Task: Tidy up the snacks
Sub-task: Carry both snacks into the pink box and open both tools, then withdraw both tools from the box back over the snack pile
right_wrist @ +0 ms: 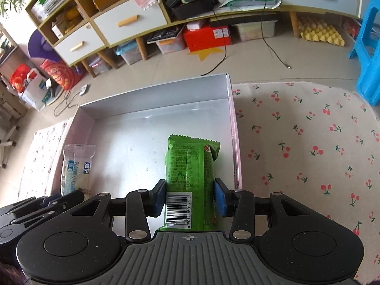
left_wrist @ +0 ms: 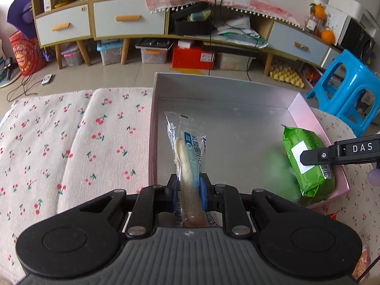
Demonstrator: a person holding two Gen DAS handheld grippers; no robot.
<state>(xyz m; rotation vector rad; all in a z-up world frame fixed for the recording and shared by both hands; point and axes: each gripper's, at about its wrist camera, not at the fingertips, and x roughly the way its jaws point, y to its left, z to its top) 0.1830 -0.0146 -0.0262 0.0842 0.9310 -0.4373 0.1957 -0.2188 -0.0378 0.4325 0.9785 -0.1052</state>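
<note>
A shallow box with pink rims and a silver floor (left_wrist: 237,123) (right_wrist: 133,142) lies on the cherry-print cloth. My left gripper (left_wrist: 188,186) is shut on a clear-and-blue wrapped bread stick (left_wrist: 184,152), held over the box's left side; it also shows in the right wrist view (right_wrist: 76,168). My right gripper (right_wrist: 190,196) has its pads against the sides of a green snack packet (right_wrist: 190,163) at the box's right wall. In the left wrist view the packet (left_wrist: 306,156) shows with the right gripper's finger (left_wrist: 332,154) beside it.
The cherry-print cloth (left_wrist: 71,142) (right_wrist: 308,142) spreads on both sides of the box. A blue plastic stool (left_wrist: 344,95) stands at the right. Cabinets with drawers (left_wrist: 128,19), storage bins and a red box (left_wrist: 192,57) line the far floor. Cables lie on the tiles.
</note>
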